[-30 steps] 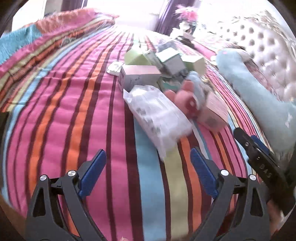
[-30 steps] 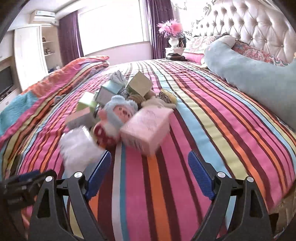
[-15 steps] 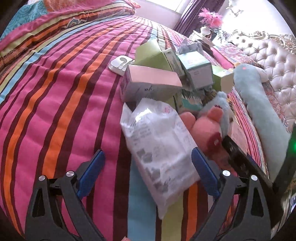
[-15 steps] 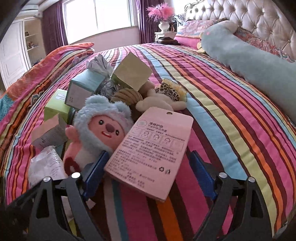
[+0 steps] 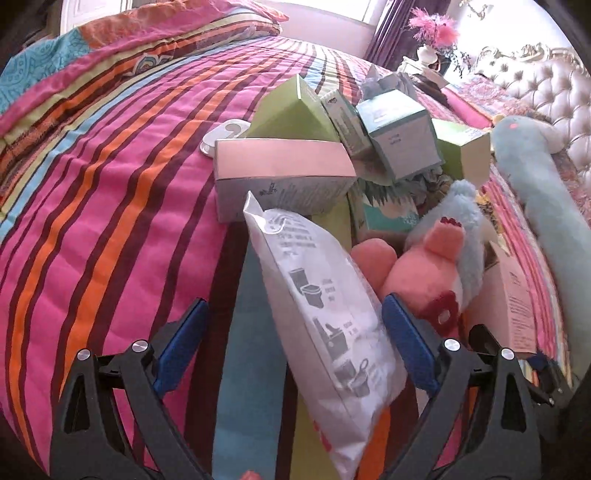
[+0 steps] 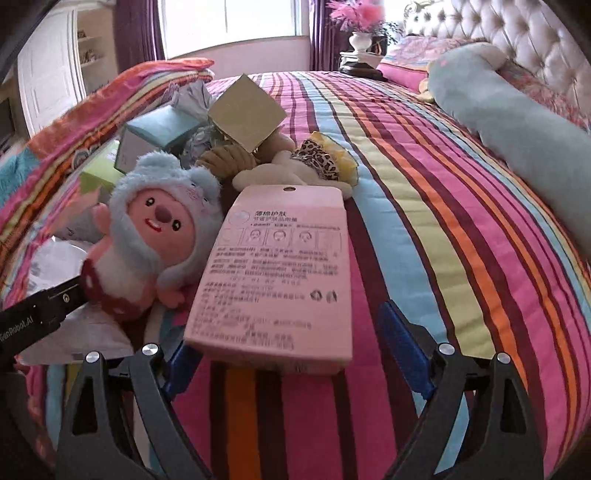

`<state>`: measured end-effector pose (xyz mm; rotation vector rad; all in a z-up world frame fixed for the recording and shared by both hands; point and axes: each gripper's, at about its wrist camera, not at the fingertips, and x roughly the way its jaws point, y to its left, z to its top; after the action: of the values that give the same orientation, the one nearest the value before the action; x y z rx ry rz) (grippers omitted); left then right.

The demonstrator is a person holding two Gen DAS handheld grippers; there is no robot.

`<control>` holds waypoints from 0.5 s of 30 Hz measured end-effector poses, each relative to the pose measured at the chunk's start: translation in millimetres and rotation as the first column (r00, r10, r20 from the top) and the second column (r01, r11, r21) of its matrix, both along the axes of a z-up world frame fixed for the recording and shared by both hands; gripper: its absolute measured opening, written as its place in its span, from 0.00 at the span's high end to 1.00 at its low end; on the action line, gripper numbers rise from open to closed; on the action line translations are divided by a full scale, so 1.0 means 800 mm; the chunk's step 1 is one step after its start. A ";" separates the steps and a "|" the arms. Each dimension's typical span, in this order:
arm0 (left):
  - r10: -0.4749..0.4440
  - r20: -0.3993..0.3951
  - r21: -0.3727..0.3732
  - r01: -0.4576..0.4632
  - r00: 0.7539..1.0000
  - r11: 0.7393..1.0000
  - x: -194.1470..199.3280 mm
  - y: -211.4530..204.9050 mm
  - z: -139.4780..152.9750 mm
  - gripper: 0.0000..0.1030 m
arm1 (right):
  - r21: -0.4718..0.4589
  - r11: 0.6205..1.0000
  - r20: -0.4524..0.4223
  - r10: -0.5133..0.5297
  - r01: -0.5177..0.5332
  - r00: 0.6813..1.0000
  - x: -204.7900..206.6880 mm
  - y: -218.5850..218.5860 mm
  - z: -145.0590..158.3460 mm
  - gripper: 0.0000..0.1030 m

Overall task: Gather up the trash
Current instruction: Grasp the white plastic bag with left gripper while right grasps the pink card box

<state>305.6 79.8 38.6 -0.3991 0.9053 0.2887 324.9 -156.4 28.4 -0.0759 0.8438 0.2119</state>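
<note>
Left gripper: jaws spread wide, straddling the lower half of a white plastic packet printed with grey pictograms; the packet lies slantwise on the striped bedspread, its right edge close against the right blue pad, the left pad well clear of it. Nothing clamped.

Right gripper: jaws likewise apart, set either side of the near end of a pink carton with printed text and a hang-hole at its far end. Whether the left pad touches the carton cannot be told; the right pad stands clear.

Heap on the bedspread, beyond both tools:
- pink plush doll in a blue hood, lying between packet and pink carton, touching both;
- long pink-topped box, just behind the packet's top corner;
- green box, tilted on the pink-topped box;
- teal-and-grey box, tipped among the others, crumpled tissue behind it;
- second green box, right of the teal one;
- beige plush with a leopard-print piece, just beyond the carton's far end;
- small white object, left of the heap.

Long pale-blue bolster: along the bed's right side, near the tufted headboard.
</note>
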 end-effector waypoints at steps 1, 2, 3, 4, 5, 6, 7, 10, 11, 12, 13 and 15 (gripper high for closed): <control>-0.002 0.002 0.012 0.002 1.000 1.000 0.002 -0.001 -0.001 0.11 | -0.010 1.000 -0.004 0.007 -0.007 1.000 0.003 0.004 -0.001 0.18; -0.003 0.008 0.015 0.003 1.000 1.000 0.002 -0.001 -0.002 0.12 | -0.011 1.000 -0.013 0.011 -0.011 1.000 0.005 0.005 -0.003 0.19; -0.008 0.019 0.012 0.007 1.000 1.000 0.001 0.000 -0.002 0.14 | -0.009 1.000 -0.025 0.013 -0.013 1.000 0.008 0.006 -0.004 0.20; -0.027 0.038 0.006 0.027 0.999 1.000 -0.001 0.000 -0.003 0.27 | -0.008 1.000 -0.035 0.013 -0.013 0.999 0.009 0.006 -0.006 0.31; -0.047 0.058 0.012 0.046 0.997 0.999 -0.005 -0.001 -0.002 0.42 | 0.000 1.000 -0.035 0.023 -0.023 0.999 0.007 0.006 -0.006 0.41; -0.075 0.081 -0.008 0.075 0.994 0.997 -0.009 -0.001 0.000 0.55 | -0.006 1.000 -0.027 0.027 -0.028 0.999 0.004 0.006 -0.004 0.40; -0.084 0.093 -0.026 0.087 0.992 0.996 -0.011 0.000 0.001 0.61 | -0.015 0.999 -0.022 0.037 -0.037 0.999 -0.001 0.007 -0.003 0.41; -0.110 0.107 -0.037 0.115 0.988 0.993 -0.022 0.002 0.005 0.62 | 0.021 0.998 -0.023 0.052 -0.051 0.998 -0.008 0.001 -0.003 0.41; -0.114 0.112 -0.038 0.119 0.987 0.992 -0.030 0.004 0.007 0.63 | 0.047 0.997 -0.021 0.057 -0.056 0.998 -0.014 -0.003 -0.001 0.41; -0.120 0.122 -0.035 0.125 0.985 0.992 -0.041 0.006 0.009 0.63 | 0.064 0.996 -0.018 0.061 -0.059 0.998 -0.019 -0.007 0.001 0.41; -0.125 0.131 -0.030 0.130 0.983 0.991 -0.049 0.008 0.012 0.63 | 0.090 0.994 -0.014 0.065 -0.063 0.998 -0.030 -0.014 0.005 0.41; -0.145 0.154 -0.009 0.148 0.977 0.989 -0.081 0.012 0.017 0.63 | 0.118 0.990 -0.012 0.075 -0.073 0.997 -0.040 -0.021 0.010 0.41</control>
<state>240.9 89.5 52.4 -0.3660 0.7826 0.1114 292.5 -173.4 36.5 0.0045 0.8443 0.3318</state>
